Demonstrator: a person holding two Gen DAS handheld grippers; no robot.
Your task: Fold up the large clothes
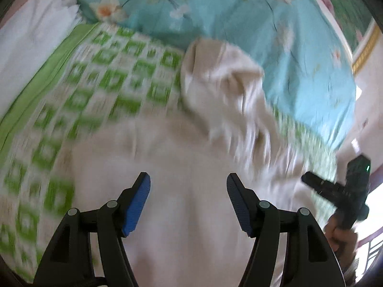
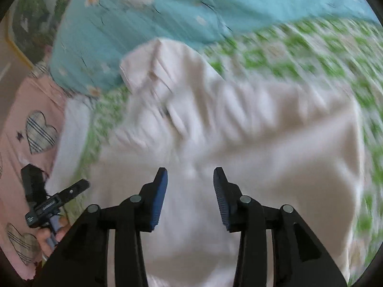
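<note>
Left wrist view: my left gripper (image 1: 188,199) and right gripper (image 2: 190,196), both spread and empty, above cream garment (image 1: 191,167) on green-checked bedsheet (image 1: 100,76), blue floral quilt (image 1: 215,12) behind.

- A green-and-white checked sheet (image 1: 100,79) covered the bed, blurred in both views.
- A pale blue quilt with a flower print (image 1: 215,16) lay bunched along its far side.
- A white cloth (image 1: 31,38) lay beside the sheet's plain green border.
- A pink fabric with striped heart patches (image 2: 21,129) showed at one edge.
</note>
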